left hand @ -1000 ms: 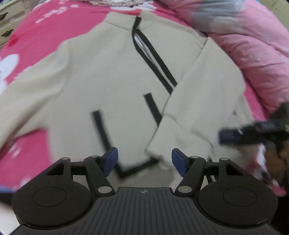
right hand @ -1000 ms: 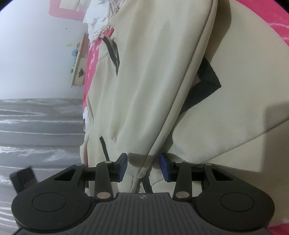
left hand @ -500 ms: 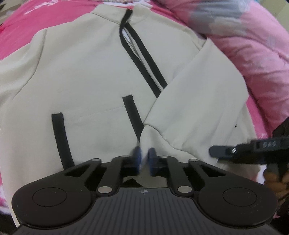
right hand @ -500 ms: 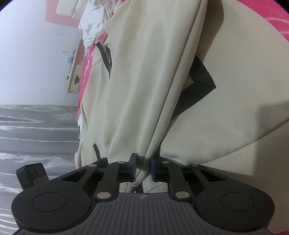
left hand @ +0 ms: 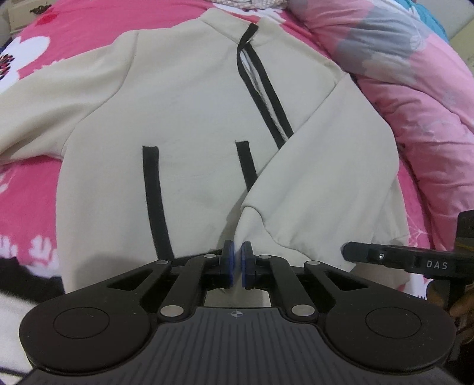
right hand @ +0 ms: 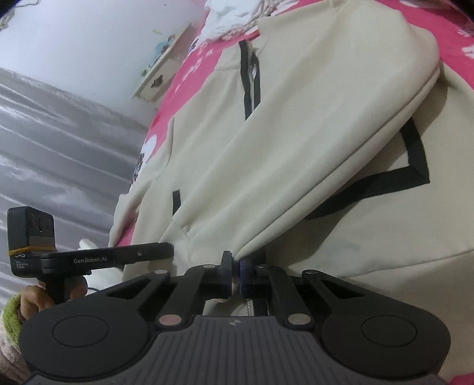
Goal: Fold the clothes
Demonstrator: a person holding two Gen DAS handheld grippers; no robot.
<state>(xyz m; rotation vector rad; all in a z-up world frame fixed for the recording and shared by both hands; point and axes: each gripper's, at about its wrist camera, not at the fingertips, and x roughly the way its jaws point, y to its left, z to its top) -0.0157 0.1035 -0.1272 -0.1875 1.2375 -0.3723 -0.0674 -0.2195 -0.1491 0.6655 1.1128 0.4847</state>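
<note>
A cream zip jacket [left hand: 192, 124] with black trim lies front up on a pink floral bedspread [left hand: 26, 189]. Its right sleeve [left hand: 320, 177] is folded across the body. My left gripper [left hand: 236, 263] is shut on the jacket's bottom hem near the middle, by the sleeve cuff. My right gripper [right hand: 234, 274] is shut on the jacket's edge at the hem, under the folded sleeve [right hand: 311, 154]. The right gripper's body shows at the right in the left wrist view [left hand: 414, 262]. The left gripper's body shows at the left in the right wrist view [right hand: 89, 257].
A bunched pink quilt [left hand: 414, 97] lies along the right of the jacket. A cream drawer unit [right hand: 160, 80] stands by the wall past the bed's far side. Other clothes [right hand: 231, 20] are piled near the collar. Grey floor [right hand: 59, 142] lies beside the bed.
Both grippers closed from open onto the jacket's hem. The jacket now lies flatter and more centred in the left wrist view.
</note>
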